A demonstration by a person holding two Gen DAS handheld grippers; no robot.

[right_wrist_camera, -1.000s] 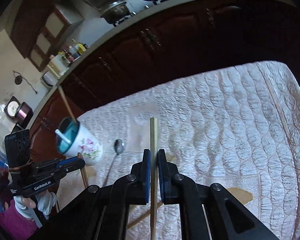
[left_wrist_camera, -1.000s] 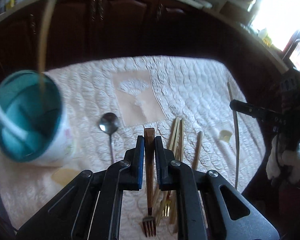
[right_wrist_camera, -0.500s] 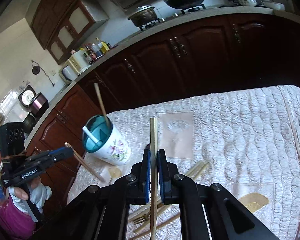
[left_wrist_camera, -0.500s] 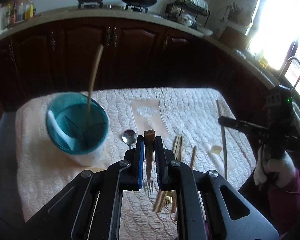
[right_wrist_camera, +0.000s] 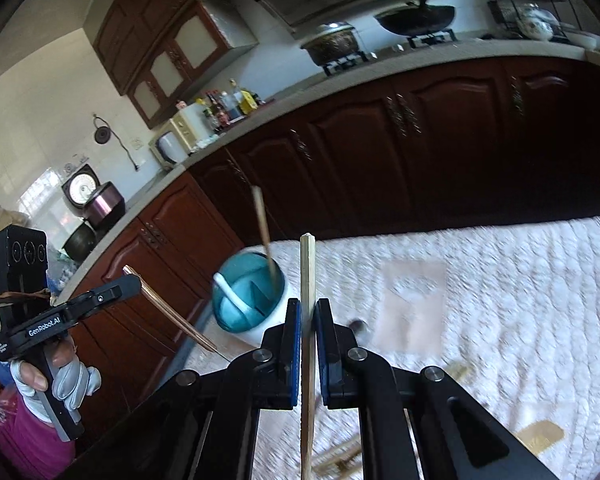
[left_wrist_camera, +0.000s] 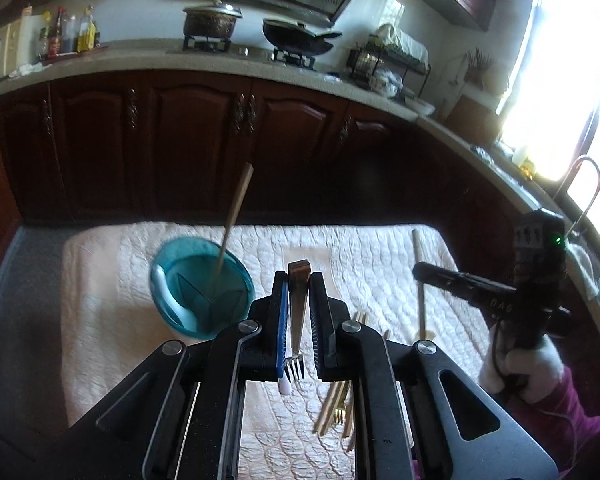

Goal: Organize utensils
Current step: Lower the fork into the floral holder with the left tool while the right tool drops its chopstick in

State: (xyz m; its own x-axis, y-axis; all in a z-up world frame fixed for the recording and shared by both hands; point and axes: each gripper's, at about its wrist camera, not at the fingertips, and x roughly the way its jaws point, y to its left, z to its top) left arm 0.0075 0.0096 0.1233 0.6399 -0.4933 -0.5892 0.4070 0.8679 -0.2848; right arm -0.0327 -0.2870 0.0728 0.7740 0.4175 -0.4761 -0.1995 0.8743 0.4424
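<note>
A quilted cream cloth [left_wrist_camera: 120, 280] covers the surface [left_wrist_camera: 16, 300], whose grey edge shows bare at the left. On the cloth, ahead and left of the left fingers [left_wrist_camera: 282, 312], stands a cup [left_wrist_camera: 202, 292] with a teal inside. A pale square patch [right_wrist_camera: 414, 304] in the quilting lies ahead of the right fingers [right_wrist_camera: 292, 344], with a spoon bowl [right_wrist_camera: 358, 325] just beside them. A loose bundle of chopsticks [left_wrist_camera: 336, 400] lies under and right of the left fingers. A tan patch [right_wrist_camera: 540, 436] sits far right.
</note>
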